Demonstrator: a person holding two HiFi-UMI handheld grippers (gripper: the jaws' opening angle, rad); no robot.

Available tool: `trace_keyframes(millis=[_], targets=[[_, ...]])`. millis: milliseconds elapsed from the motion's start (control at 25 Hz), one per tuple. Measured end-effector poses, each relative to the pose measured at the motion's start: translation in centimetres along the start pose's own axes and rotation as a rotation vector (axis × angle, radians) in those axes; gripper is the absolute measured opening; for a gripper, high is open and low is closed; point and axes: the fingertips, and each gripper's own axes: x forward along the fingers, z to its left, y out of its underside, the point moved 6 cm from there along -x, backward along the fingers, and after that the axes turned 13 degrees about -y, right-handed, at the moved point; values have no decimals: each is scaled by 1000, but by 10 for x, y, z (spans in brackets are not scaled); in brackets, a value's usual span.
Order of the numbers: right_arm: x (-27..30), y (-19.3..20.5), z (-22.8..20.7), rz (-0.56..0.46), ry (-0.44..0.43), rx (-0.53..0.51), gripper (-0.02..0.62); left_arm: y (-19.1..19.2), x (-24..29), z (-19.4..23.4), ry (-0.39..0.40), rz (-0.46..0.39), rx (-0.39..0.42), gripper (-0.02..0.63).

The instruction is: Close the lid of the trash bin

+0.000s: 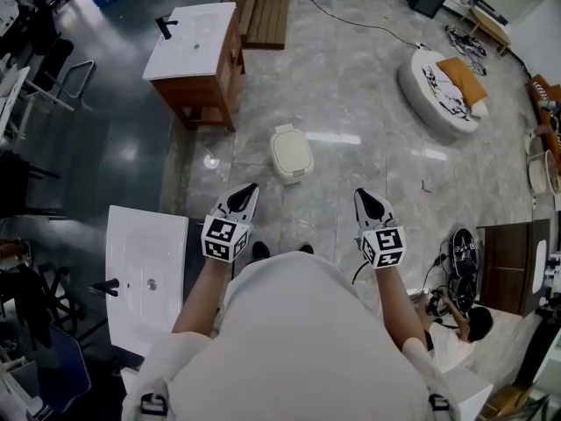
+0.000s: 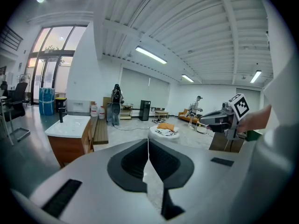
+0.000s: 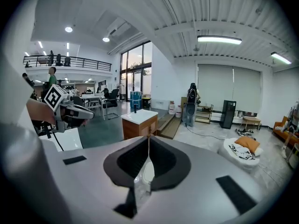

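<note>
- The trash bin [image 1: 294,174] stands on the marble floor [image 1: 351,103] just ahead of the person's feet, between the lines of the two arms and well apart from both.
- Its cream lid [image 1: 292,150] looks to lie flat on the body, so the closing seems done; a small remaining gap cannot be ruled out from above.
- The left tongs [image 1: 247,189] are pressed together at the tips with nothing between them, which the left gripper view confirms [image 2: 148,143].
- The right tongs [image 1: 365,196] are likewise closed and empty [image 3: 149,139].
- Both are held at chest height, pointing forward and slightly down past the bin, a resting carry, not a reach.
- The wooden washbasin cabinet [image 1: 197,60] sits farther off and plays no part.
- If the lid needs a last press, closed tips suit pushing its top.
</note>
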Motion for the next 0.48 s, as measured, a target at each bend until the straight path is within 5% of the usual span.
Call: trace_keyframes(millis=[480], targets=[[-8,-1,-3,-12,-8,-9,34,1,5,-12,5,7,-16,21]])
